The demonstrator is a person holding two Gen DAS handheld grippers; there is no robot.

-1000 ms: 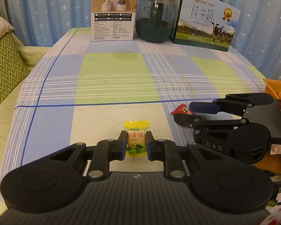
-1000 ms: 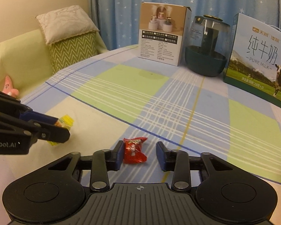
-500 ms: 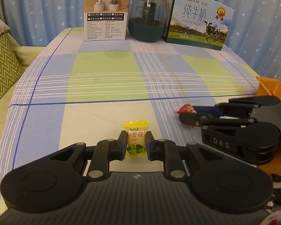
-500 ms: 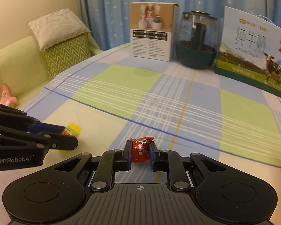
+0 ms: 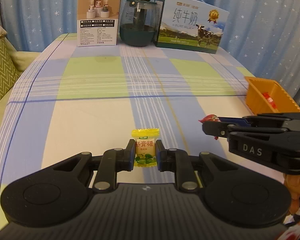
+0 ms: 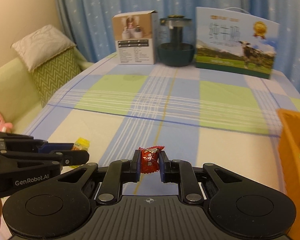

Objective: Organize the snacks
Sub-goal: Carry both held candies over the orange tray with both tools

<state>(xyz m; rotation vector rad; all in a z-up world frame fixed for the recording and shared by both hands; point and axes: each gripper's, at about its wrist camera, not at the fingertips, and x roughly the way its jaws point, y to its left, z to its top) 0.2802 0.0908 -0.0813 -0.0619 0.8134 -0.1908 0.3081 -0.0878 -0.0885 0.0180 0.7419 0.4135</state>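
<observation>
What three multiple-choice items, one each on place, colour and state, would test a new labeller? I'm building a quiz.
1. The orange bin sits at the table's
A. right edge
B. far left corner
C. middle

2. The candy in the left gripper is
A. blue
B. yellow
C. white

3. The right gripper is
A. wide open
B. shut on nothing
C. shut on a red candy

Answers:
1. A, the bin stands right of the checked cloth.
2. B, a yellow wrapper shows between the pads.
3. C, the pads press on the red wrapper.

One yellow candy, two red candies, one orange bin, two boxes.
</observation>
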